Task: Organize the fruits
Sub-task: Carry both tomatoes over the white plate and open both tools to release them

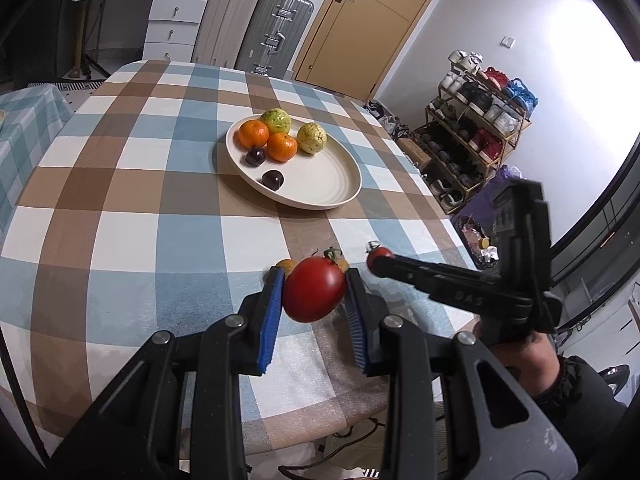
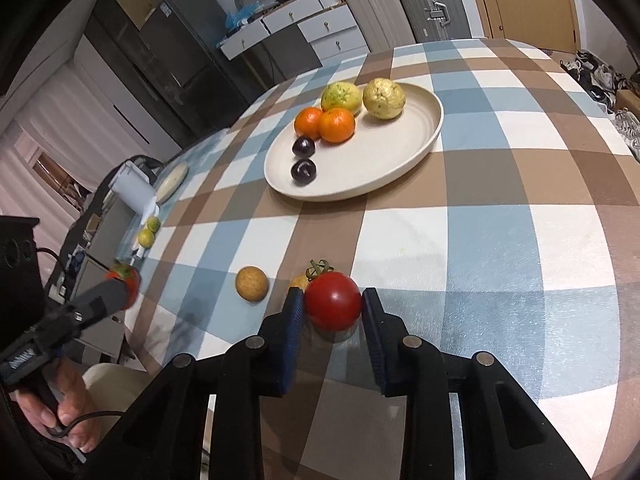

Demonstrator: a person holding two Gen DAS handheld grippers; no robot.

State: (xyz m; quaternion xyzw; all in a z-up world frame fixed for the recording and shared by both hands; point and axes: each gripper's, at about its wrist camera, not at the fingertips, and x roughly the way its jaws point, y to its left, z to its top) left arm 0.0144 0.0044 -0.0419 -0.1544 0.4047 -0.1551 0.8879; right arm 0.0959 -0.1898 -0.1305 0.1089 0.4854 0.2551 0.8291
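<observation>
- Left gripper: blue pads clamped on a red tomato, held above the near edge of the surface.
- Right gripper: pads closed against a second red tomato with a green stem, low over the checked cloth; whether it touches the cloth cannot be told.
- Tan round fruit: on the cloth, just left of the right gripper.
- Cream plate: mid-surface, well apart from both grippers; holds two oranges touching each other, two yellow-green fruits behind them, and two dark plums towards the front.
- A hand: grips the left gripper's handle.
</observation>
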